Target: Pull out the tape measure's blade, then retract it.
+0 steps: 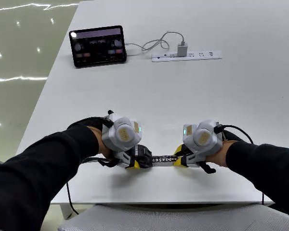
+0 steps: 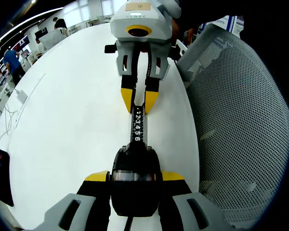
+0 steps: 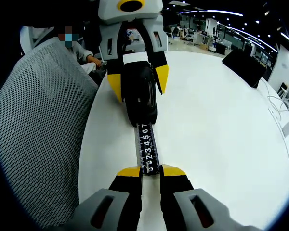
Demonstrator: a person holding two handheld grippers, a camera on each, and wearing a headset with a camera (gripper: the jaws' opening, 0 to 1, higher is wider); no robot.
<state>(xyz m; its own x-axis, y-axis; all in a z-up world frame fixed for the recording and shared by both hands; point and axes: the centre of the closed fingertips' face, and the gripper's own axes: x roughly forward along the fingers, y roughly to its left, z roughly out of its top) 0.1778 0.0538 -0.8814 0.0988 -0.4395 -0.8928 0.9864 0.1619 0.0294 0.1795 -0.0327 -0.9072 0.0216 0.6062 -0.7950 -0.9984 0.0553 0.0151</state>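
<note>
Head view shows the tape measure [image 1: 143, 157] at 6 o'clock on the bench [image 1: 183, 86], between both tongs. The left tongs [image 2: 135, 176] pinch its black case [image 2: 135, 161] across the sides. The right tongs [image 3: 151, 171] are pressed together on the tip of the blade [image 3: 147, 147], with a short run drawn out. The case looks hard and weighty, good to grip. The blade looks thin, springy and sharp-edged, likely to snap back. Most of it is probably coiled inside the case.

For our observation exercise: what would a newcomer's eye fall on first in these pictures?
A black tape measure sits clamped in the left gripper near the white table front edge, its short numbered blade pinched by the right gripper. At the far side are a dark tablet and a white power strip.
</note>
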